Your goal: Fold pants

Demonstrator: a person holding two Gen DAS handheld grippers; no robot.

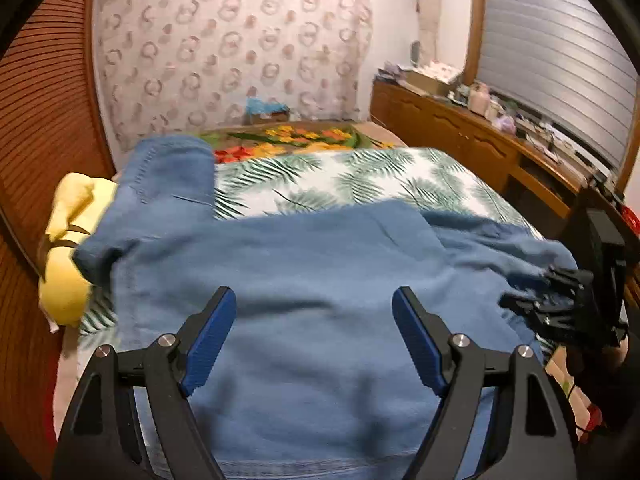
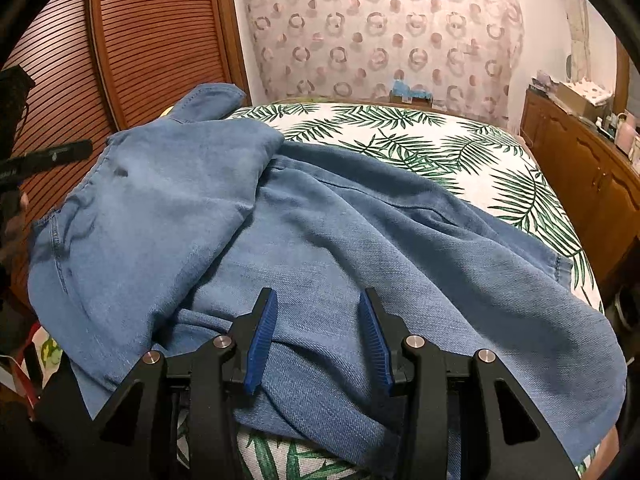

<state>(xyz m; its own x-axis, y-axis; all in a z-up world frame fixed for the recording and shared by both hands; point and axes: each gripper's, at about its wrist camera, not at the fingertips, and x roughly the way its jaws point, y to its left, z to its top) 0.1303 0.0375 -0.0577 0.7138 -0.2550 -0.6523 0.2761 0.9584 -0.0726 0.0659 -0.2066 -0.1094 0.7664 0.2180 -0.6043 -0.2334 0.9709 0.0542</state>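
Blue pants [image 2: 304, 216] lie rumpled across the bed [image 2: 460, 148] – one leg thrown over the other. Left gripper [image 1: 314, 312] and right gripper [image 2: 316, 312] hover above, jaws apart, holding nothing.

Blue denim pants [image 2: 320, 240], white bedspread [image 2: 460, 148] with green palm leaves, yellow pillow [image 1: 72, 240], blue-padded black tongs [image 2: 318, 320]

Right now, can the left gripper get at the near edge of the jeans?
Probably yes. The left gripper is open and hangs right over the jeans, with only bare denim between its fingers. The right gripper, also open, is off to the side, so it shouldn't block.
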